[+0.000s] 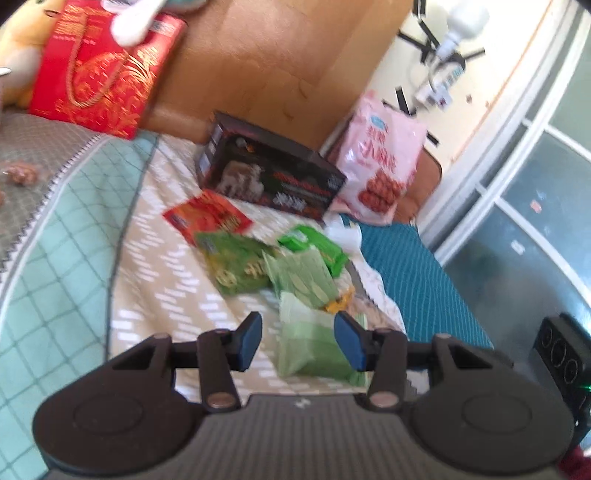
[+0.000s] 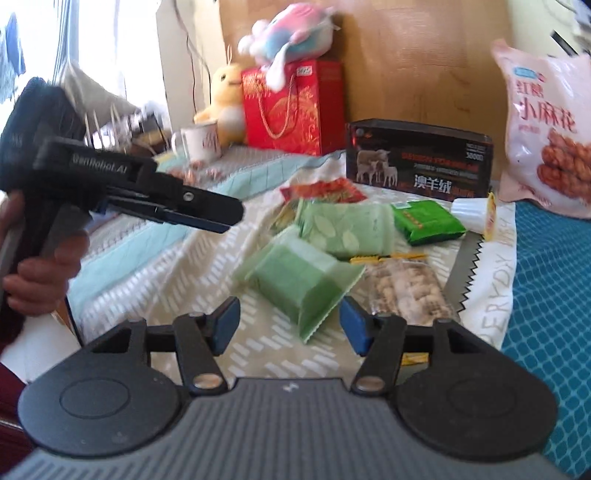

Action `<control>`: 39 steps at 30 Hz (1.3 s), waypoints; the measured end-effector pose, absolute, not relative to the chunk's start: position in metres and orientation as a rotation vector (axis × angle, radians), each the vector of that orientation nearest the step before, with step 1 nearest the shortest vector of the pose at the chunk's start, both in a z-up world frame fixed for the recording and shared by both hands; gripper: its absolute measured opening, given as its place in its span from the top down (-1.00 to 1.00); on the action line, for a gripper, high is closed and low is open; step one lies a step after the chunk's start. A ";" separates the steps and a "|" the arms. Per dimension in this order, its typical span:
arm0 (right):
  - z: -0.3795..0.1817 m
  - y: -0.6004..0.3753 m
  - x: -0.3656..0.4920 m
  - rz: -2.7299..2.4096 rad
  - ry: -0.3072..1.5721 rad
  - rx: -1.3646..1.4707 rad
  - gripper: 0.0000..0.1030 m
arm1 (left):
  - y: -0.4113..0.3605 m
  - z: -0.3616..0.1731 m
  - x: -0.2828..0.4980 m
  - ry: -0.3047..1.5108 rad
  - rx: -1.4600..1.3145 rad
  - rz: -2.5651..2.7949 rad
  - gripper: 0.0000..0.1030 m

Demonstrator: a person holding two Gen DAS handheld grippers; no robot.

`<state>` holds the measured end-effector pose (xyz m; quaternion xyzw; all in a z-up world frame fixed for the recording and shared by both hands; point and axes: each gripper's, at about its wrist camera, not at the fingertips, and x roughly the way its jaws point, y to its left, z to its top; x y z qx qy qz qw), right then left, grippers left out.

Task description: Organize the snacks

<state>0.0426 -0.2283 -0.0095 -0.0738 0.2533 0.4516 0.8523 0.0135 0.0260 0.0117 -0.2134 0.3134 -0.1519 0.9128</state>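
Several snack packets lie in a heap on a patterned cloth. A pale green wafer packet lies nearest; it also shows in the left wrist view. Behind it are a leaf-print green packet, a bright green packet, a red packet and a clear bag of nuts. My right gripper is open and empty, just short of the pale green packet. My left gripper is open and empty above the same packet; it also shows from the side in the right wrist view.
A black box and a big pink snack bag stand at the back. A red gift bag, plush toys and a white mug stand at back left. A white jelly cup lies right of the heap. Blue bedding is on the right.
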 end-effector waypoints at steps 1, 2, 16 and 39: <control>-0.011 -0.225 0.043 0.939 0.532 -0.174 -0.21 | 0.022 0.007 0.017 0.666 -0.436 -0.315 0.14; -0.013 -0.222 0.044 0.927 0.532 -0.187 -0.20 | 0.018 0.003 0.022 0.689 -0.433 -0.317 0.15; 0.049 -0.225 0.085 0.878 0.342 -0.106 0.23 | 0.003 0.083 0.060 0.511 -0.305 -0.385 0.32; 0.048 -0.159 0.265 0.682 0.373 -0.109 -0.20 | 0.030 0.059 0.256 0.527 -0.351 -0.096 0.29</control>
